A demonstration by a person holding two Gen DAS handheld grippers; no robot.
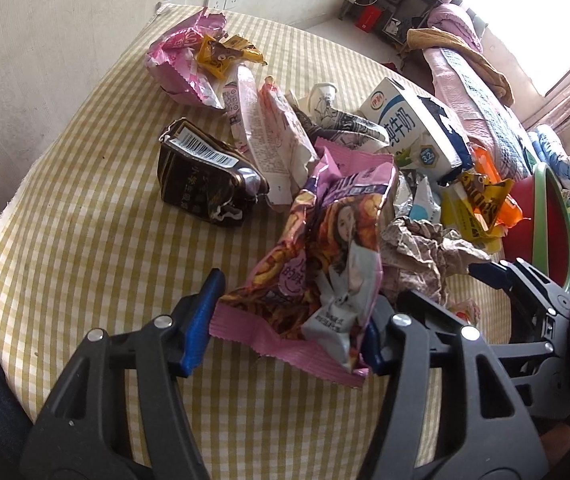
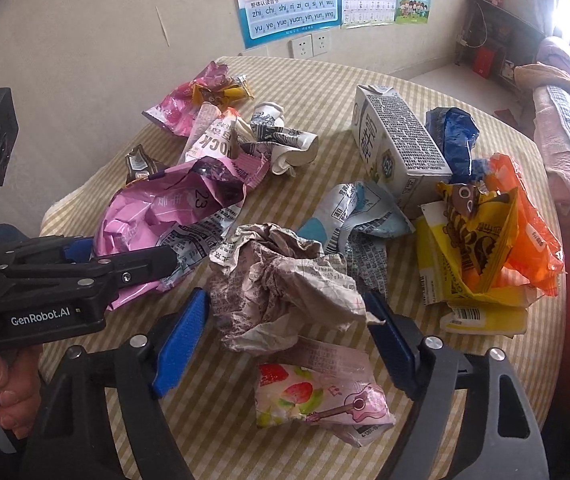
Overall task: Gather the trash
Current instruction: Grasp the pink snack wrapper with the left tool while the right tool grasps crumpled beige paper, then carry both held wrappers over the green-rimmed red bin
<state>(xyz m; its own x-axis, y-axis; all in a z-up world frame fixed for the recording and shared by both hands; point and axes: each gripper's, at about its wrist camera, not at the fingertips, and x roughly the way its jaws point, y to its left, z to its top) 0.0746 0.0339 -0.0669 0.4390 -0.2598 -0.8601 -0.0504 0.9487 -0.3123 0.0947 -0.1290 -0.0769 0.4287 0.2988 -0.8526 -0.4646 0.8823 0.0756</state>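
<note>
**Both tools settle over the nearest wrappers**

The litter lies heaped on a round counter (image 2: 97, 184) under a yellow checked cloth, so each hand works the piece closest to it. The left tool (image 1: 289, 322) straddles the near end of a pink snack bag (image 1: 321, 248); its jaws stand partly open, the right pad against or just behind the bag's edge, the left pad still apart from it, so I judge the bag is not yet pinched. The right tool (image 2: 289, 332) is spread wider around a crumpled paper ball (image 2: 285, 284), with both blue pads clear of the paper; a small strawberry wrapper (image 2: 321, 400) lies just in front of that ball, nearer the camera. Neither tool has hold of anything yet.

Both point steeply down at the cloth, which suits soft, flat pieces that must be nipped from above. A milk carton (image 2: 397, 140), an orange wrapper (image 2: 525, 220) and a dark crushed packet (image 1: 205, 176) wait further back. A red bin with a green rim (image 1: 545, 216) shows past the counter's right edge, probably where the trash goes
</note>
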